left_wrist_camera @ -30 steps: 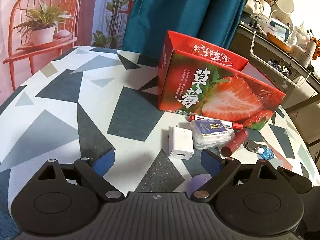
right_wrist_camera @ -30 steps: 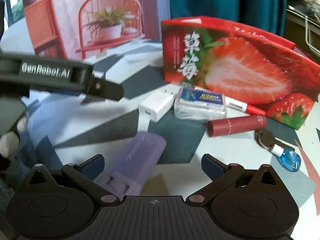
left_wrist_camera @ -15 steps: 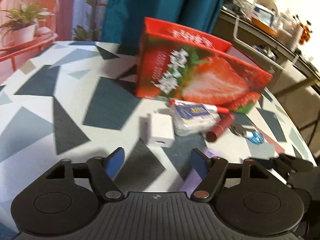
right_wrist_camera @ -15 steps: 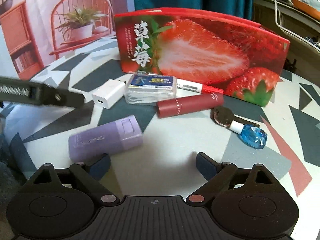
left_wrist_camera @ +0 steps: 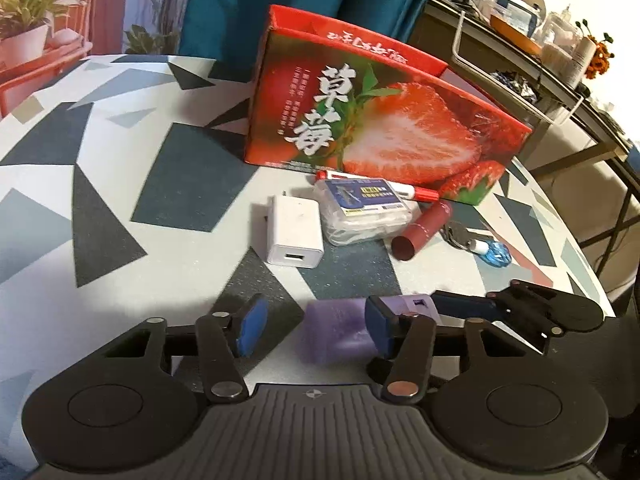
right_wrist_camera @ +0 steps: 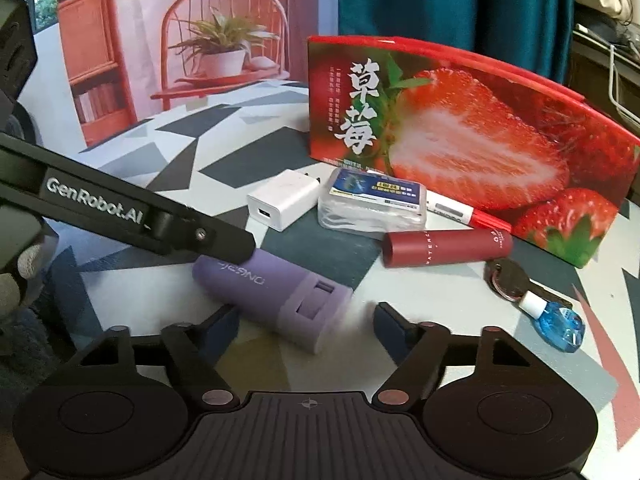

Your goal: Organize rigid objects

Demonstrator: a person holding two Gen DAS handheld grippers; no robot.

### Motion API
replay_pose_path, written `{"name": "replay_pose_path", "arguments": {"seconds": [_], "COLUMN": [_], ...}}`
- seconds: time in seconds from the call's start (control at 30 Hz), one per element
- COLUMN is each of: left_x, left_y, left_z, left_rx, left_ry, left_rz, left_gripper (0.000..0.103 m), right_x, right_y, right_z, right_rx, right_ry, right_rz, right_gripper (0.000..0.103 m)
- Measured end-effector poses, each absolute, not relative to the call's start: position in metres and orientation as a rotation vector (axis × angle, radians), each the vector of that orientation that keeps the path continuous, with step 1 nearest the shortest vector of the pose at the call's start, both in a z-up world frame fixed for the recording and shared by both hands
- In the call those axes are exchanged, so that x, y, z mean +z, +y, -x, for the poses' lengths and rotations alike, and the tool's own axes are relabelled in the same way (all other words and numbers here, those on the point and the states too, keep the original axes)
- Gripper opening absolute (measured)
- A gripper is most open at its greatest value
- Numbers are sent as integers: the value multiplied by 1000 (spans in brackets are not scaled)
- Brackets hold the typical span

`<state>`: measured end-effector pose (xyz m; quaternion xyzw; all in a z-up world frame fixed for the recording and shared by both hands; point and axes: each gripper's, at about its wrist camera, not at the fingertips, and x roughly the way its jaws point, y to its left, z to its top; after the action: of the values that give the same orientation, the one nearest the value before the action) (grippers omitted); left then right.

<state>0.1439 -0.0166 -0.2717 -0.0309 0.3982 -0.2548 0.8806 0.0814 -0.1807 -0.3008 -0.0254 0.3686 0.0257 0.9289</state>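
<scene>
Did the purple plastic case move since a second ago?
Yes. The purple plastic case has swung round: before, it lay steeply across the line of the dark red lipstick tube; now it lies nearly along it.

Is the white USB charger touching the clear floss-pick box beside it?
Cannot tell. In both wrist views the white USB charger and the clear floss-pick box sit edge to edge, but neither view shows plain contact or a gap.

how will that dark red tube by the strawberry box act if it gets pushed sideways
The dark red tube lies on its side and looks round, so a sideways push would probably roll it. Rolling away from the camera, it would likely stop soon against the marker and strawberry box just behind it. Its smooth, rigid-looking shell may slip under a light pinch.
</scene>
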Motion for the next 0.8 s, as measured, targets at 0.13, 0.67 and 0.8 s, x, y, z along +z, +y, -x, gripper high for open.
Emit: {"name": "replay_pose_path", "arguments": {"seconds": [0.13,0.67,0.8], "left_x": [-275,-277,-277], "left_y": [-18,-21,-22], "left_z": [-144,-141,-140], "left_rx": [-557,-607,-607], "left_ry": [841,840,835], "left_rz": [75,81,74], "left_gripper": [51,41,41], "right_x": [-299,-300,-300], "right_y": [-181,-181,-182], "right_z": [-78,-75,-75], "right_rx": [60,73,71], "right_ry": [750,741,739], "right_rz": [38,24,20], "right_gripper": [55,48,49]}}
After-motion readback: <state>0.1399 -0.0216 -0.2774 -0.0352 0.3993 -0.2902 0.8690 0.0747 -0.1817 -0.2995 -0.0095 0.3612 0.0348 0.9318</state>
